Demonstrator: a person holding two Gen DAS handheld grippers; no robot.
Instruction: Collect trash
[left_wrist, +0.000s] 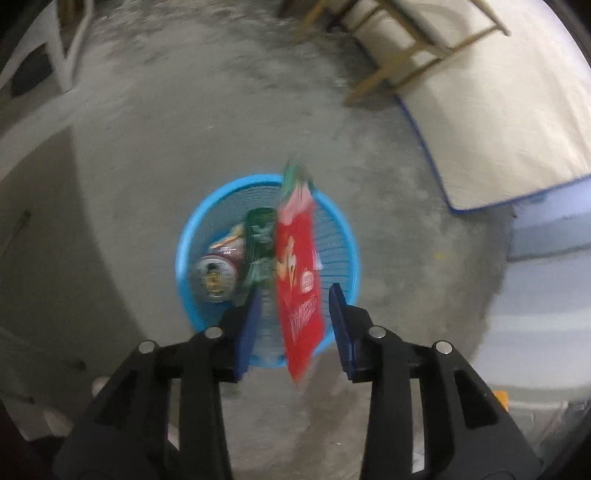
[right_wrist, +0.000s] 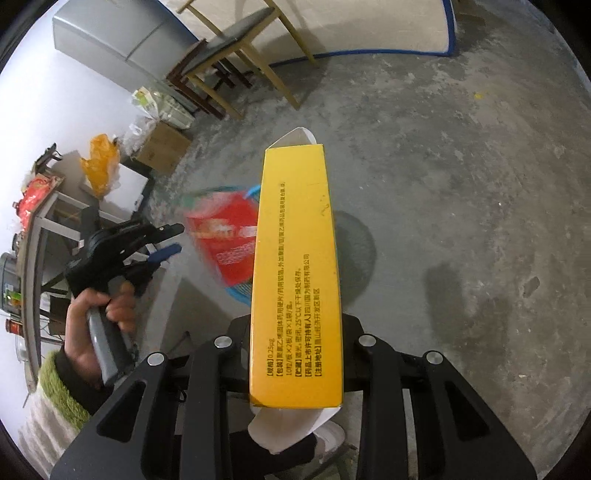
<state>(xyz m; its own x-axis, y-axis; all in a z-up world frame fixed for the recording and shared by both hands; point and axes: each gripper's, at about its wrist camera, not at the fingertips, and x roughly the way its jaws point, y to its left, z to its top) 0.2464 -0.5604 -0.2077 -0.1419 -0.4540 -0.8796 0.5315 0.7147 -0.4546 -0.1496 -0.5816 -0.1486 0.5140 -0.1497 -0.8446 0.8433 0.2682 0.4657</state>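
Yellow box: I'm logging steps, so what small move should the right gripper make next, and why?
Probably carry the yellow box left over the blue basket. The right gripper holds it; the left gripper is open, its red wrapper dropping in.

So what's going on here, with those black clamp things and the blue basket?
A person is picking up rubbish with a hand-held gripper in each hand. The left hand-held gripper is open above the blue basket, and a red snack wrapper, blurred, is between its fingers, apparently dropping in. A can and green wrapper already lie inside. The right hand-held gripper holds a yellow box, not yet binned.
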